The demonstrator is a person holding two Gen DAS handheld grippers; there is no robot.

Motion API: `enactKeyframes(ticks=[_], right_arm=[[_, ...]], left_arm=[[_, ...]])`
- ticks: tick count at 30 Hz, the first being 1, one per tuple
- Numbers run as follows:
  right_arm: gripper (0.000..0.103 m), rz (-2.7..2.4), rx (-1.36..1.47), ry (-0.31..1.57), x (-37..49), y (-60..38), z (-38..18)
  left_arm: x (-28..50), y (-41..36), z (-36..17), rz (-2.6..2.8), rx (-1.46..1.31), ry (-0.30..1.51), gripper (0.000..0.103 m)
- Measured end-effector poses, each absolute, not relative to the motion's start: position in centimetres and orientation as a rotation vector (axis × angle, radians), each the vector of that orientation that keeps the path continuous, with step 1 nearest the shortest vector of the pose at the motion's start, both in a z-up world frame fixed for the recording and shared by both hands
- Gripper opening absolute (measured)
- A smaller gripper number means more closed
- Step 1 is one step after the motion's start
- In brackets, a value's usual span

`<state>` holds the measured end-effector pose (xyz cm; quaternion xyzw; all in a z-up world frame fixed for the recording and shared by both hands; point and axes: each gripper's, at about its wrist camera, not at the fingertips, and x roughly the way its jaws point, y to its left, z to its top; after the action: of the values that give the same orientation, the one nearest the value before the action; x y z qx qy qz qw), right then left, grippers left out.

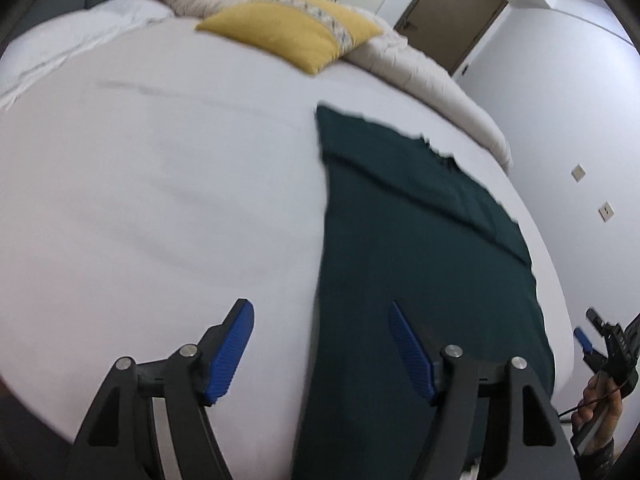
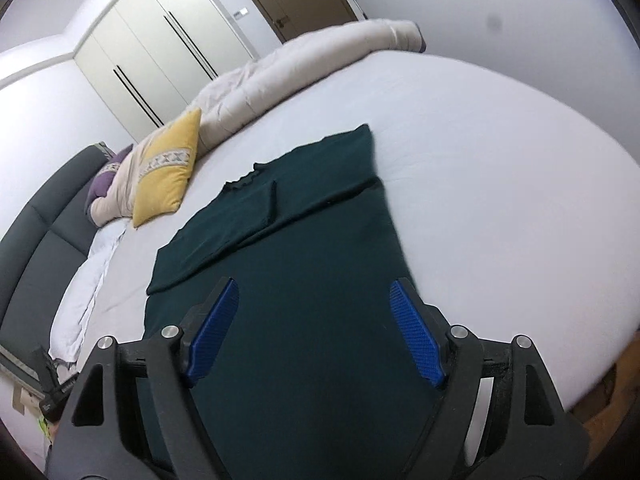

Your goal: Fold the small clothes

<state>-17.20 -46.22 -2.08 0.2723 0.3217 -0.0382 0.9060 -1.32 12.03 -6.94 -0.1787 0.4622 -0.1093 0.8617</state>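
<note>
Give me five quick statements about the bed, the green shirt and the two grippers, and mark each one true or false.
1. The dark green shirt lies spread on the white bed sheet. True.
2. The left gripper is clamped on the shirt's hem. False: its jaws are open and hold nothing.
3. The right gripper is open above the shirt. True.
4. A red pillow lies on the bed. False: the pillow is yellow with a patterned band.
5. Both sleeves stick straight out to the sides. False: at least one sleeve is already folded in over the body.
</note>
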Motion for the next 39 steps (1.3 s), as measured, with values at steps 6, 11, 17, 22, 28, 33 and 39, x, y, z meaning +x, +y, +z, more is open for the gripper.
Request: enactKeyframes(ticks=[6, 11, 17, 22, 28, 33, 39], right_arm=[[0.091, -0.122, 0.505, 0.601, -21.5, -46.7, -1.0], [0.092, -0.084, 0.518, 0.661, -24.1, -47.4, -1.3], [0.079, -0.073, 0.552, 0.879, -25.0, -49.1, -4.7], [0.062, -0.049, 0.62, 1.037, -25.7, -50.3, -7.2], [0.058, -0.027, 0.578, 1.222, -24.4, -49.3, -9.9], [0.046, -0.045, 0.545, 1.288, -23.4, -48.8, -11.7], [0.011, 0.02, 0.527, 1.28, -24.1, -48.1, -11.1]], left_arm=[[-4.8, 10.7, -8.1, -0.304, -0.366, 1.044, 0.071], [-5.4, 10.4, -9.8, -0.312, -0.37, 1.109, 0.061], [-5.6, 10.6, -10.3, -0.325, -0.392, 1.117, 0.046], [-5.5, 10.4, -10.4, -0.336, -0.385, 1.136, 0.031], [-5.6, 10.3, -10.3, -0.345, -0.376, 1.153, 0.021], [-5.5, 10.4, -10.4, -0.342, -0.372, 1.16, 0.01], [-5.6, 10.1, -10.2, -0.346, -0.34, 1.166, 0.008]])
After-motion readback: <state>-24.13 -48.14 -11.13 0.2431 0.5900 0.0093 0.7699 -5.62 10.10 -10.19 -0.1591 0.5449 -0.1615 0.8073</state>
